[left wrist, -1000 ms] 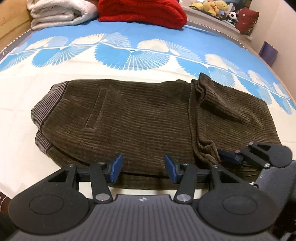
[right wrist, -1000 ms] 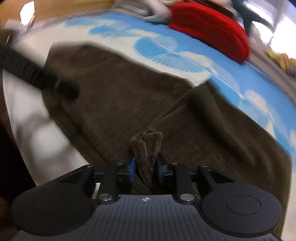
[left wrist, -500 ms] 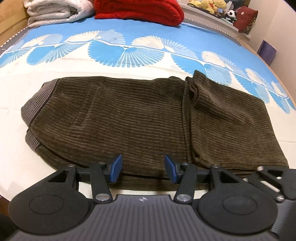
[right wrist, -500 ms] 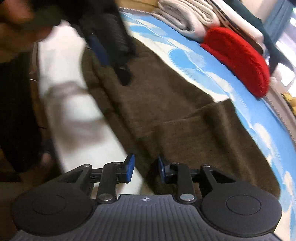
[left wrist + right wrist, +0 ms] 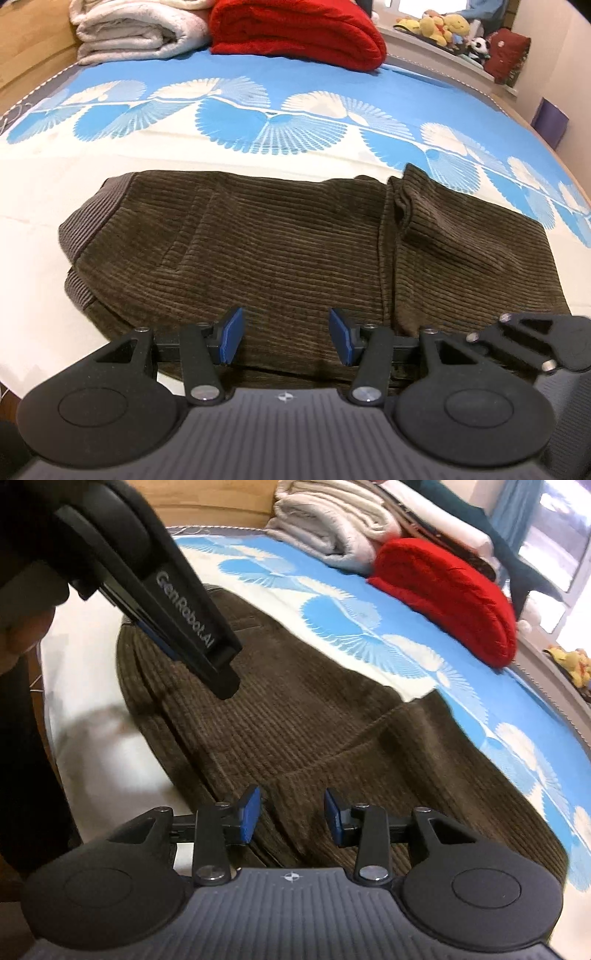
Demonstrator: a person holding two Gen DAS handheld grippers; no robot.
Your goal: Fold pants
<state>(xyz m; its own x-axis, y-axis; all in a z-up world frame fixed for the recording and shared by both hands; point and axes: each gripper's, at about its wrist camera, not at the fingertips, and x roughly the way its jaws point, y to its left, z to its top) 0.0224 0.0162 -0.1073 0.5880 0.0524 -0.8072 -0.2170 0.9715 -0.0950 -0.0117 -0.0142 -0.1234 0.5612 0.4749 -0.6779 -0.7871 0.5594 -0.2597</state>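
Note:
Brown corduroy pants [image 5: 280,251] lie folded on the bed, waistband at the left, leg ends folded over on the right. My left gripper [image 5: 286,339] is open and empty above the pants' near edge. My right gripper [image 5: 291,818] is open and empty over the folded leg part of the pants [image 5: 332,738]. The right gripper's body shows in the left wrist view [image 5: 532,343] at the lower right. The left gripper's body shows in the right wrist view [image 5: 166,602] at the upper left.
The bed has a blue and white fan-pattern sheet [image 5: 258,122]. A red blanket [image 5: 295,33] and a folded white blanket [image 5: 136,33] lie at the far side. Plush toys [image 5: 443,26] sit on a ledge beyond. The bed's near edge is just below the pants.
My right gripper let go of the leg cloth it held a second ago and opened. The folded leg part settled flat. The left gripper stayed open.

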